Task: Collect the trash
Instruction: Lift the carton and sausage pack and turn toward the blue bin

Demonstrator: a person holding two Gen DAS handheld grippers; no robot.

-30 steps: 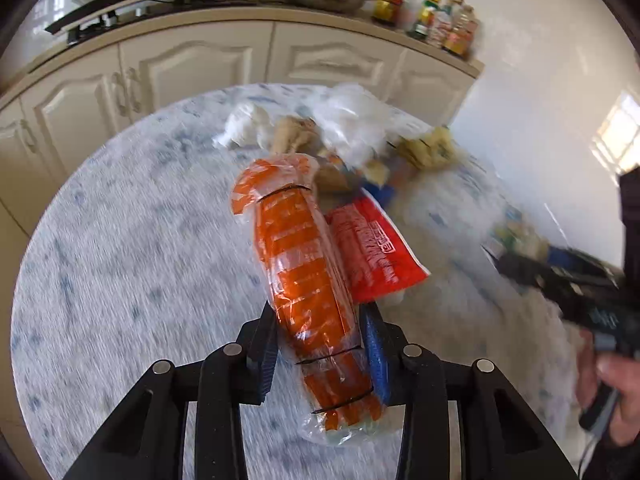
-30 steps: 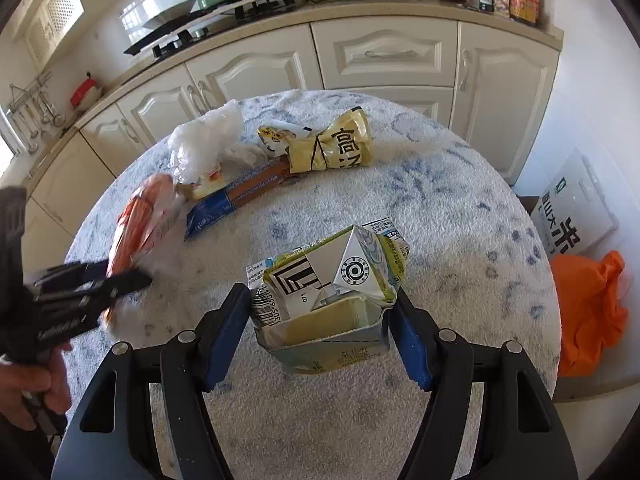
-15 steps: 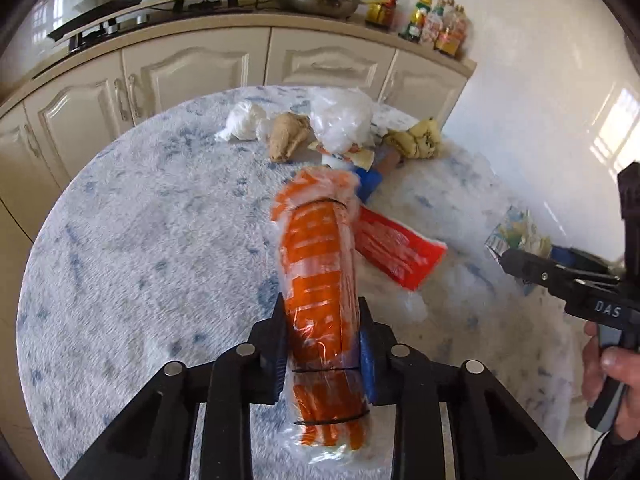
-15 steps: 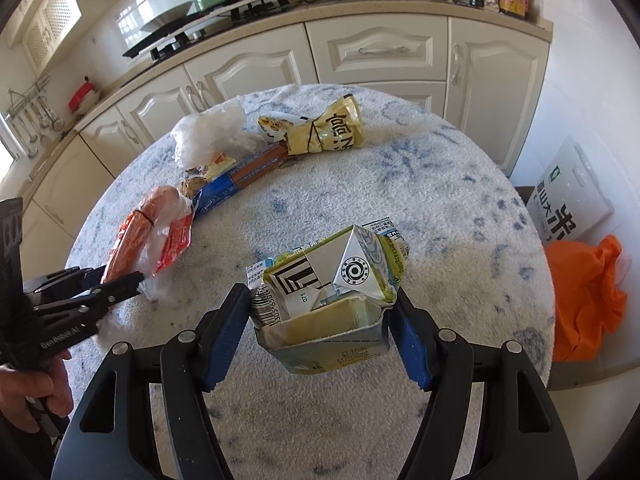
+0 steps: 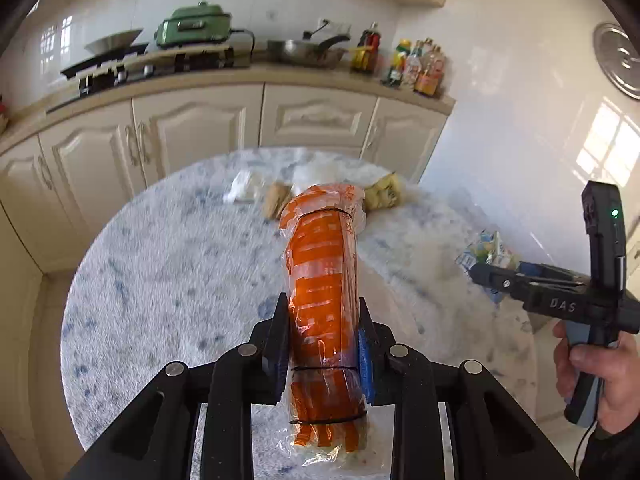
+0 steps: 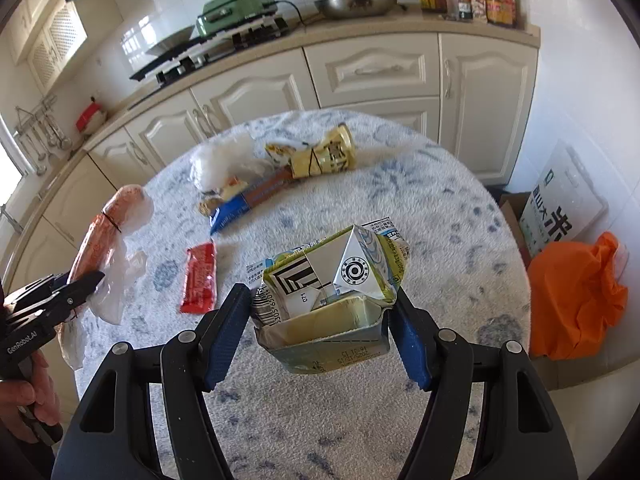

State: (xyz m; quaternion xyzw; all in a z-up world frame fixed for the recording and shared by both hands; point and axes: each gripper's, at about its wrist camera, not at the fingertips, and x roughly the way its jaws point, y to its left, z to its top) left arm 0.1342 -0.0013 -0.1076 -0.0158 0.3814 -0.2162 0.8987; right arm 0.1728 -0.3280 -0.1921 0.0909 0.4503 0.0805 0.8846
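My fingers, left: left gripper closed tight on the orange wrapper, pads pinching it low on its length; the long top end stands free above the table.
My fingers, right: right gripper closed on the squashed carton, one pad on each flattened side, opening toward me.
Where the trash is: both pieces held clear of the round table; the rest lies on it further out.
Step in hand: carrying two pieces off to a bin, I judge. No bin in view; the orange bag on the floor to my right may be the target, not certain.
Doing it well: keep both grips firm. The wrapper is slippery film and top-heavy, so move it level and without swinging. Keep the carton's open end up in case of dregs. Release one piece at a time over the bag.
Count, near: 1 orange wrapper, 1 carton, both in hand.
Count, mid table: 1 red packet, 1 blue-and-brown wrapper.
Count, far table: 1 yellow packet, 1 white plastic bag, plus small scraps beside it, too blurred to count.
Count, beyond: 1 wok, 1 green cooker on the counter.
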